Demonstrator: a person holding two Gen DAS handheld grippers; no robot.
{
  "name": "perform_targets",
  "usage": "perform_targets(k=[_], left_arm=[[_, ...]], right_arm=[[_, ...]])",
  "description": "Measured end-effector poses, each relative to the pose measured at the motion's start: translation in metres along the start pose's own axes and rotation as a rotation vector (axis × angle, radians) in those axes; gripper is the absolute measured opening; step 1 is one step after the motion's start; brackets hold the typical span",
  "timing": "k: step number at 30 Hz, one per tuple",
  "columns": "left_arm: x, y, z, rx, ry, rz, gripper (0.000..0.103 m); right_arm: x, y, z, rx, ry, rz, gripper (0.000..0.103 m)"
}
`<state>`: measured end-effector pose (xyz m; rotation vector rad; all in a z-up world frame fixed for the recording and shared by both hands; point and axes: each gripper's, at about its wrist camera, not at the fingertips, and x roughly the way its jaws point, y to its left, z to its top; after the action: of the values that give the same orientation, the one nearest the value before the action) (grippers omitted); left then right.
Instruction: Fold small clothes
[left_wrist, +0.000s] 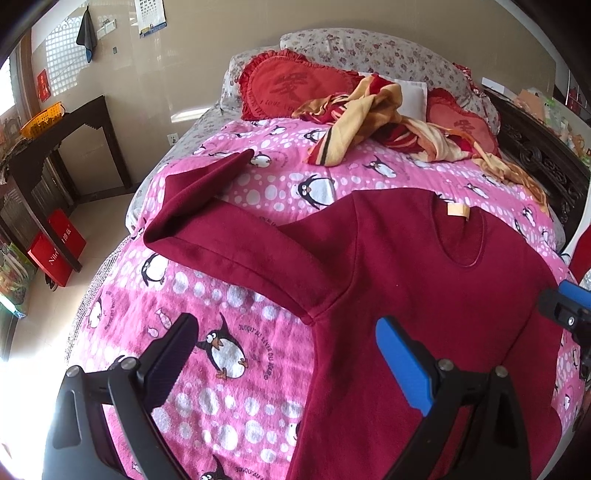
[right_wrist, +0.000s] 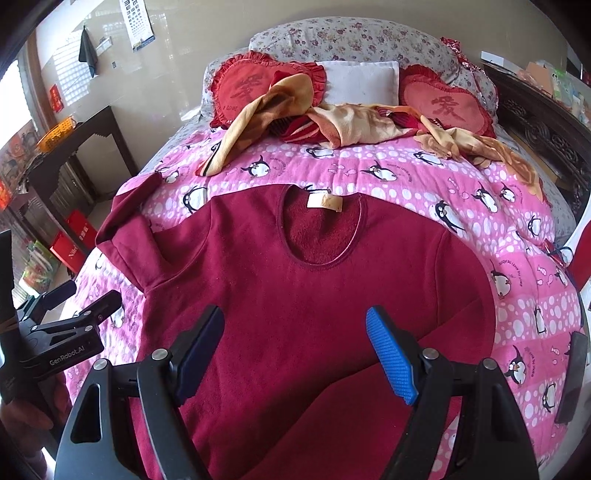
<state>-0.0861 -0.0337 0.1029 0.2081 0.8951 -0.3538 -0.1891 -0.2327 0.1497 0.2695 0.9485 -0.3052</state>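
A dark red long-sleeved top (right_wrist: 295, 280) lies flat, neck away from me, on a pink penguin-print quilt (right_wrist: 424, 173). It also shows in the left wrist view (left_wrist: 424, 280). Its left sleeve (left_wrist: 229, 236) stretches out to the left, its end bent back. Its right sleeve (right_wrist: 406, 362) is folded across the body. My left gripper (left_wrist: 284, 332) is open and empty above the quilt and the top's left armpit; it also shows in the right wrist view (right_wrist: 86, 291). My right gripper (right_wrist: 295, 321) is open and empty above the top's chest; one of its blue fingertips (left_wrist: 576, 291) shows in the left wrist view.
A crumpled red-and-yellow cloth (right_wrist: 332, 122), two red heart cushions (right_wrist: 447, 103) and a white pillow (right_wrist: 362, 81) lie at the head of the bed. A dark side table (left_wrist: 70, 136) with a yellow basket (left_wrist: 42, 118) and red boxes (left_wrist: 55, 243) stand left. A dark phone-like slab (right_wrist: 572, 373) lies at the right edge.
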Motion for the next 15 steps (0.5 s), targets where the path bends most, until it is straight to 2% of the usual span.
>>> perform_targets(k=[15], left_arm=[[0.011,0.006,0.0,-0.015,0.011,0.009,0.099]], right_arm=[[0.022,0.014,-0.002,-0.03,0.022,-0.013,0.065]])
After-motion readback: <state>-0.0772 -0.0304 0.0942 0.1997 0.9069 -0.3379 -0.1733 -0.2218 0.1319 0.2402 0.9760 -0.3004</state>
